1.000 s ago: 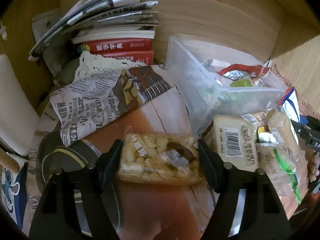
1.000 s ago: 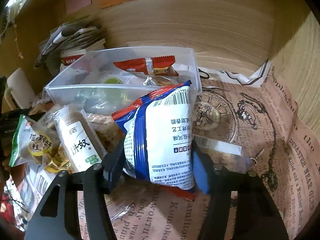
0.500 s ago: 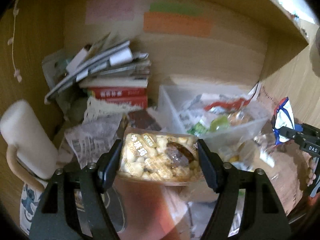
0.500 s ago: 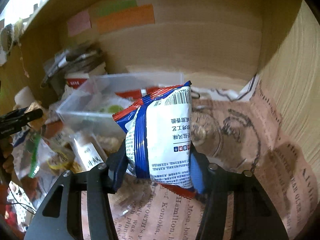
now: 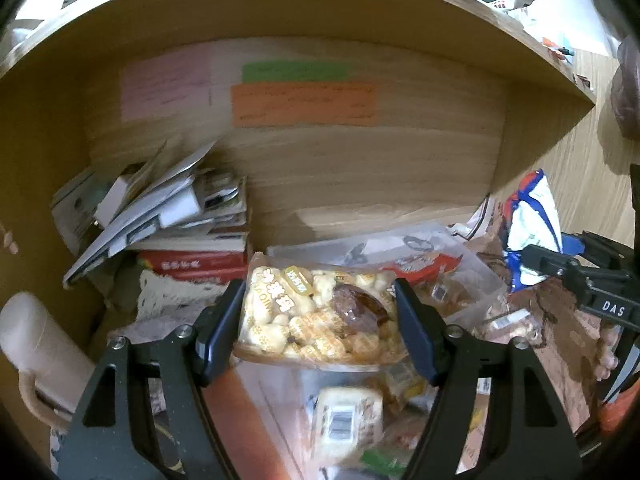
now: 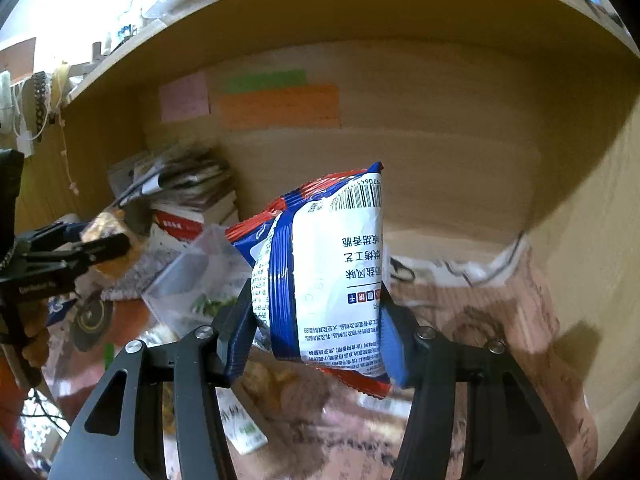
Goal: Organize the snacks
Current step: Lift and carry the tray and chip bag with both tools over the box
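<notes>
1. We had our left gripper (image 5: 318,322) clenched on a clear pack of puffed snacks (image 5: 316,314), held in the air in front of the clear bin (image 5: 476,276). The pack was gripped by its two short ends, so we judged that it could bow and slide out if we tilted it.
2. Our right gripper (image 6: 316,330) was clamped on a blue and white snack bag (image 6: 324,276), standing upright and raised above the table (image 6: 500,344). The bag looked puffy with air; squeezing harder might have burst it or crushed what was inside.
3. Both loads were aimed at the same bin, and the grippers were near each other. We reckoned they could collide over it if we moved in together.
4. The bin already held several packets (image 5: 424,266), so a dropped pack could have rested on the heap and slid over the wall.
5. Loose packets (image 5: 344,416) lay on the table below, and a low pass might have knocked them about.
6. The stacked books (image 5: 192,236) beside the bin looked unsteady; a bump could have toppled them.
</notes>
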`<state>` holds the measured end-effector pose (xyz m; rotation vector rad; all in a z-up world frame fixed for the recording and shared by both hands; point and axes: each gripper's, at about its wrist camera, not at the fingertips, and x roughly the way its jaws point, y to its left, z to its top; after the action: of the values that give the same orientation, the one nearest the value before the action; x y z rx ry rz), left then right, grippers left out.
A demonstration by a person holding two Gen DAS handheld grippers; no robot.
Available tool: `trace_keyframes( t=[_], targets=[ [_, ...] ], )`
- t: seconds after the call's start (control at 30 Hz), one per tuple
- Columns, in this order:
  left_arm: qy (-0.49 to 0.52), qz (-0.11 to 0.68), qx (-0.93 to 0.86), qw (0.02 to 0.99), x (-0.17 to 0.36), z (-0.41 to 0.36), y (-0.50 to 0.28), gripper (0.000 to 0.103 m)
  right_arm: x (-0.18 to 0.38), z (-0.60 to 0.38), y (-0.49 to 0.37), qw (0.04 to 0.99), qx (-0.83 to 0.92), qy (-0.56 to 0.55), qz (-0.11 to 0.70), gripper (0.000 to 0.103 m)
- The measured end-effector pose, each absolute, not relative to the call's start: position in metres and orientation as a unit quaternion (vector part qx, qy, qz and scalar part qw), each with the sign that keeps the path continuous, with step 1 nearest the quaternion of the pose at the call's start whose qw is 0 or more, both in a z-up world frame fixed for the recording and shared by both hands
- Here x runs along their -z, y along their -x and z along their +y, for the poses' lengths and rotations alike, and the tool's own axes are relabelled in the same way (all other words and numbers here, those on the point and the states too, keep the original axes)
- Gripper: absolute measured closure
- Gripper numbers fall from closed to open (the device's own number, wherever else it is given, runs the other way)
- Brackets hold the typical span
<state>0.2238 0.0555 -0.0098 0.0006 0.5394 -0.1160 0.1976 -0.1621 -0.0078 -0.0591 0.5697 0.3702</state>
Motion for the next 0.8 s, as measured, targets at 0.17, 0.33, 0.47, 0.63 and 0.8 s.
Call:
trace_keyframes(
  t=[0.17, 0.33, 0.47, 0.63, 0.8],
  targets=[
    [0.01, 0.279, 0.063, 0.958, 0.012, 0.05, -0.248, 0.031, 0.004, -0.15, -0.214, 0.94, -0.195, 0.038, 0.276, 0.053],
    [0.025, 0.301, 0.072, 0.951, 0.019, 0.048, -0.272, 0.031, 0.006, -0.137, -0.237, 0.933, -0.21, 0.038, 0.289, 0.053],
    [0.019, 0.312, 0.068, 0.947, 0.027, 0.044, -0.288, 0.031, 0.01, -0.123, -0.252, 0.929, -0.214, 0.051, 0.298, 0.053],
    [0.022, 0.334, 0.068, 0.94, 0.04, 0.043, -0.306, 0.031, 0.023, -0.11, -0.271, 0.919, -0.217, 0.06, 0.323, 0.052],
    [0.022, 0.352, 0.068, 0.933, 0.049, 0.045, -0.323, 0.031, 0.038, -0.108, -0.286, 0.913, -0.208, 0.068, 0.346, 0.052]
  ],
)
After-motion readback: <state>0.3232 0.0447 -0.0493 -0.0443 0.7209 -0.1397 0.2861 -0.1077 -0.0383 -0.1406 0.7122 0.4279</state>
